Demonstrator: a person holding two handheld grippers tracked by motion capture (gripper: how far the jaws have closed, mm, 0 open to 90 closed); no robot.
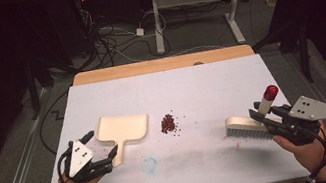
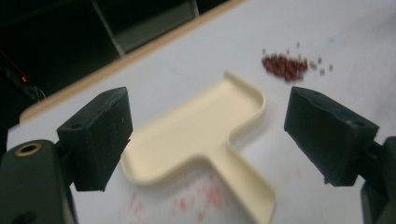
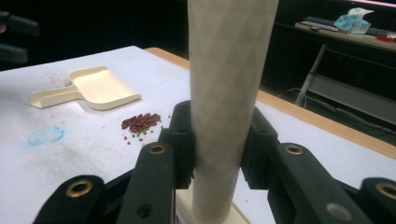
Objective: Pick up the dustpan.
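A cream dustpan (image 1: 124,127) lies flat on the white table, left of centre, its handle pointing toward the near edge. My left gripper (image 1: 103,143) is open at that handle. In the left gripper view the black jaws stand wide on either side of the dustpan (image 2: 201,130) without touching it. A small pile of dark red beans (image 1: 168,123) sits just right of the pan. My right gripper (image 1: 264,113) is shut on the handle of a cream brush (image 1: 243,125), whose bristles rest on the table and whose red-tipped handle leans up. The brush handle (image 3: 229,70) is clamped between the pads.
A faint blue ring mark (image 1: 150,165) is on the table near the front. A few stray beans (image 2: 322,65) lie beside the pile. The table's far edge is a wooden strip (image 1: 161,64). Beyond it are cables on the floor and a desk frame (image 1: 157,21).
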